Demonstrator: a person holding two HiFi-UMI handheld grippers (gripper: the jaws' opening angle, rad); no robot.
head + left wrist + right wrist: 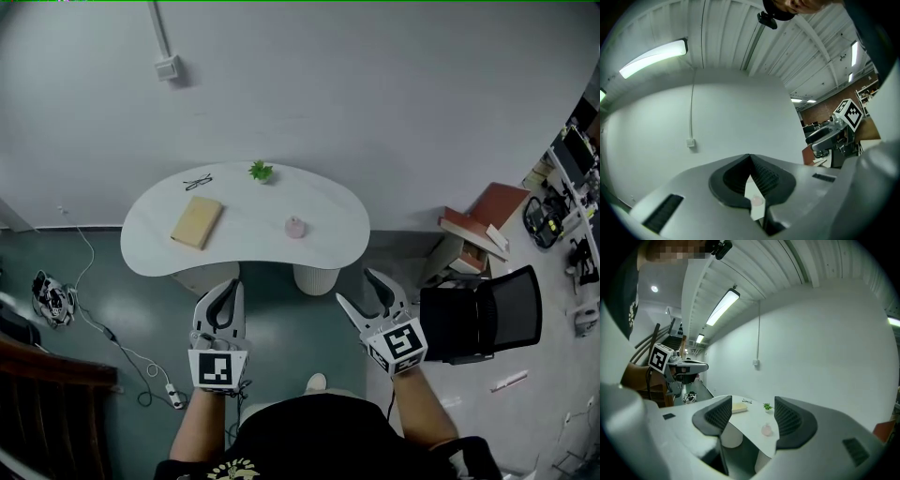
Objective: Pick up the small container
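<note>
Approach stage: my left gripper (228,292) closed on nothing, right gripper (359,289) open, both well short of the table (248,246); next, I reach forward to the small container (295,226).

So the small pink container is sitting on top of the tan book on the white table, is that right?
Not quite: the small pink container stands on the bare top of the white table, well apart from the tan book, as the head view shows.
</note>
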